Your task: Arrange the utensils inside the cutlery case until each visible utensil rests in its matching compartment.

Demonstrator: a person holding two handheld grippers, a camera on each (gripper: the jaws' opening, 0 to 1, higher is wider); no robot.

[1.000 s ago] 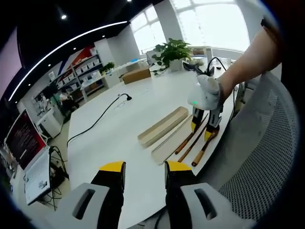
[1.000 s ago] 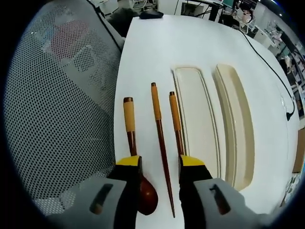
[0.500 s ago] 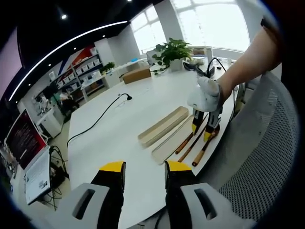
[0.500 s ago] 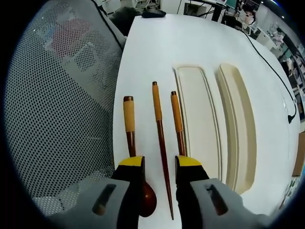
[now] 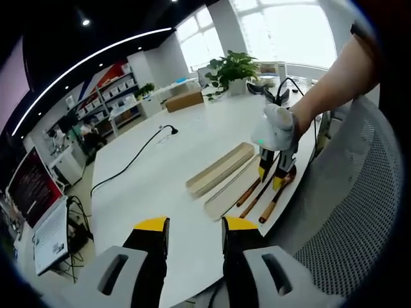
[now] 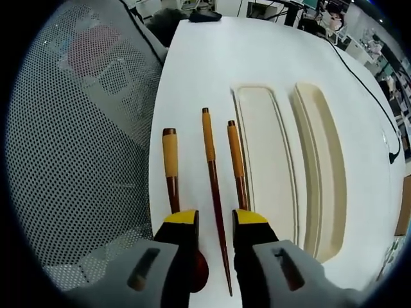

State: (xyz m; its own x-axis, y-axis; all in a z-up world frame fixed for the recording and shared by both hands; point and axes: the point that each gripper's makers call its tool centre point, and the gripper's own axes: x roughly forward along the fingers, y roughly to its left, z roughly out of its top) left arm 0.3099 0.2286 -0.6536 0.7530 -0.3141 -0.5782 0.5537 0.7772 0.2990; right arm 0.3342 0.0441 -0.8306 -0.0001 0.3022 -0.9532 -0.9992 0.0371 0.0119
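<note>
1. The right tool [image 6: 215, 218] straddles the middle chopstick [image 6: 212, 173] with its jaws narrowly apart and not yet closed on it, apparently lined up for a pinch.
2. The spoon [image 6: 171, 163] lies at 9 o'clock of it and the second chopstick [image 6: 236, 163] at 3 o'clock, all dark wood with tan handles.
3. The cutlery case [image 6: 266, 160], pale and smooth, sits at 3 o'clock on the white table [image 6: 212, 58] with its lid [image 6: 324, 167] beside it.
4. The left tool [image 5: 191, 224] waits apart, half open and empty.

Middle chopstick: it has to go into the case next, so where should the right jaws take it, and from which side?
Grip the middle chopstick on its dark shaft just below the tan handle, coming straight down from above. It lies flat on the white table, lengthwise between the right gripper jaws, with clear gaps to the spoon and the other chopstick.
</note>
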